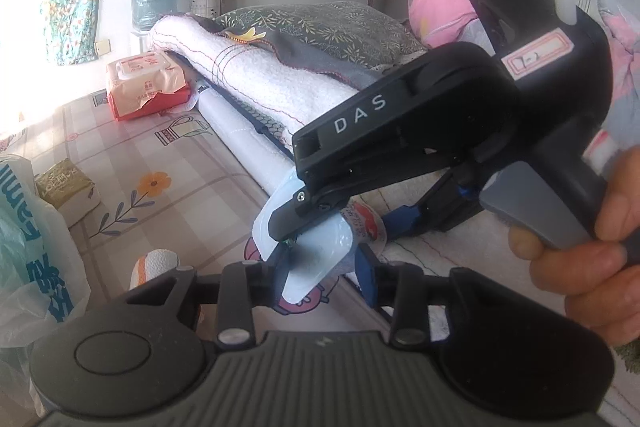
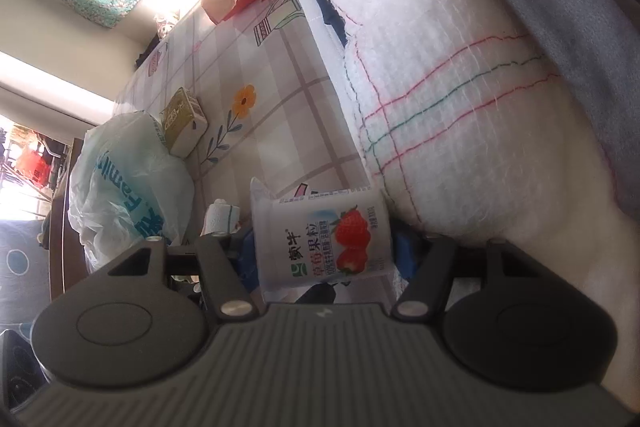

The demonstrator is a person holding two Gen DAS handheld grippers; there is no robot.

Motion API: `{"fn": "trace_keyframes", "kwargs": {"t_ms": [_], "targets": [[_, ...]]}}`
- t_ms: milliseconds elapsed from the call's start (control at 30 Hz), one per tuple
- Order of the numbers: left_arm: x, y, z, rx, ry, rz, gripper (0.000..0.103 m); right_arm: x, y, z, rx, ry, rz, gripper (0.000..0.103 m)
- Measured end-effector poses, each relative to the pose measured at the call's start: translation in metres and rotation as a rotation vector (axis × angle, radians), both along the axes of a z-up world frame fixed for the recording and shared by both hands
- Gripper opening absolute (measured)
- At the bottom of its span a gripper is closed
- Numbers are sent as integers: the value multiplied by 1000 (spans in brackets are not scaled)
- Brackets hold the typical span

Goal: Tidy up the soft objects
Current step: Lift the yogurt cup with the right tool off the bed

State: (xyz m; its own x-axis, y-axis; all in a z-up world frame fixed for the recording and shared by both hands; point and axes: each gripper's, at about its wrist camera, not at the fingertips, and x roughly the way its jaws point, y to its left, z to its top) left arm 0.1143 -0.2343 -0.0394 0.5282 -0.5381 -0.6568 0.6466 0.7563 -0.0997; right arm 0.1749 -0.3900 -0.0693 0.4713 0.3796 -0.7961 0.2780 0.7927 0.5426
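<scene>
My right gripper (image 2: pixel 324 247) is shut on a white strawberry yogurt cup (image 2: pixel 324 239), holding it sideways just above the table. In the left wrist view the same cup (image 1: pixel 316 255) shows its pale blue lid, with the right gripper (image 1: pixel 320 223) clamped on it. My left gripper (image 1: pixel 324 267) is open, its blue pads on either side of the cup's lid end, not pressing it. A folded white towel (image 2: pixel 460 87) with coloured stitching lies right beside the cup, under a grey cloth (image 1: pixel 312 55) and a leaf-patterned pillow (image 1: pixel 320 23).
A floral checked tablecloth (image 1: pixel 180 163) covers the table. On it are a red-and-pink wet-wipe pack (image 1: pixel 144 83), a small olive tissue pack (image 1: pixel 64 187), a white-and-green plastic bag (image 1: pixel 32 227) and a small rolled cloth (image 1: pixel 156 263). A pink bundle (image 1: pixel 440 3) lies behind.
</scene>
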Motion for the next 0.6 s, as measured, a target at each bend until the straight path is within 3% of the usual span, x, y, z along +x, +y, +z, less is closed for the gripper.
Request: {"fn": "trace_keyframes", "kwargs": {"t_ms": [367, 467, 600], "targets": [[-54, 50, 42, -44, -64, -28, 44, -64, 25, 39, 120, -106, -23, 63], [-69, 72, 44, -20, -83, -19, 47, -82, 40, 36, 186, -117, -24, 63], [-75, 100, 37, 36, -79, 21, 50, -91, 64, 2, 385, -91, -47, 63]]}}
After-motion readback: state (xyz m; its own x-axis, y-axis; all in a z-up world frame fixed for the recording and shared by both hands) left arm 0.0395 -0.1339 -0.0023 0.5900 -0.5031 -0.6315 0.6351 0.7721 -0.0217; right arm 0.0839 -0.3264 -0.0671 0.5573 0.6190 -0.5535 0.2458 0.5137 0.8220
